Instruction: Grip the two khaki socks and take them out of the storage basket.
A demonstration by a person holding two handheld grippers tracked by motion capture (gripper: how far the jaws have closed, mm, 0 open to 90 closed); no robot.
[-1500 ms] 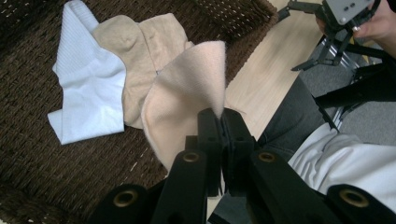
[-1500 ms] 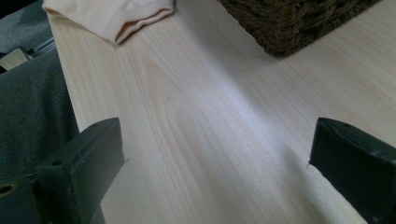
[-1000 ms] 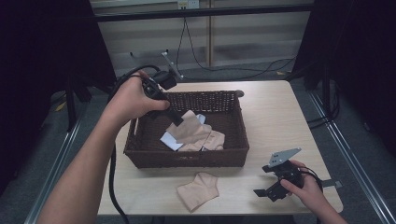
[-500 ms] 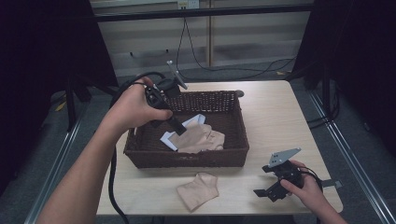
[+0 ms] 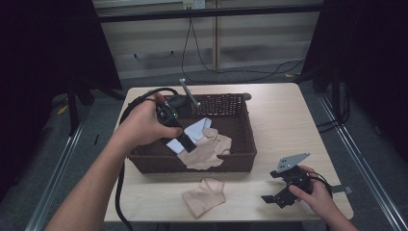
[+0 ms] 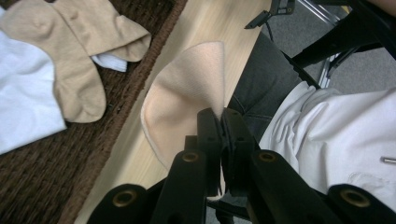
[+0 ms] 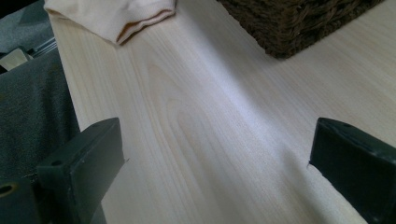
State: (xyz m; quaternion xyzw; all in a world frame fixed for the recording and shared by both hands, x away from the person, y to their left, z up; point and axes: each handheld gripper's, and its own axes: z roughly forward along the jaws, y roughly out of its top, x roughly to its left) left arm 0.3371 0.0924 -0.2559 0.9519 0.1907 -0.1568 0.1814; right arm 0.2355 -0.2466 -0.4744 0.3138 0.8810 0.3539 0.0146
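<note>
A dark wicker basket (image 5: pixel 192 163) stands mid-table and holds beige socks (image 5: pixel 207 147) and a white cloth (image 5: pixel 195 130). My left gripper (image 5: pixel 188 146) hangs over the basket's front left part, tips slanting down toward the socks. In the left gripper view the left gripper (image 6: pixel 222 114) is shut with nothing between its pads. A single beige sock (image 5: pixel 204 196) lies on the table in front of the basket, and this sock (image 6: pixel 187 88) lies beyond the tips. My right gripper (image 5: pixel 281 192) rests near the front right corner; the right gripper (image 7: pixel 217 163) stands wide open over bare wood.
The wooden table (image 5: pixel 284 125) has free room right of the basket. The left gripper's cable (image 5: pixel 120 187) trails off the front left edge. The basket's corner (image 7: pixel 299 23) and the loose sock (image 7: pixel 112 14) lie ahead of the right gripper. The person's white shirt (image 6: pixel 336 130) is close behind.
My left gripper has come down and toward the basket's front, still shut. The right gripper has stayed where it was.
</note>
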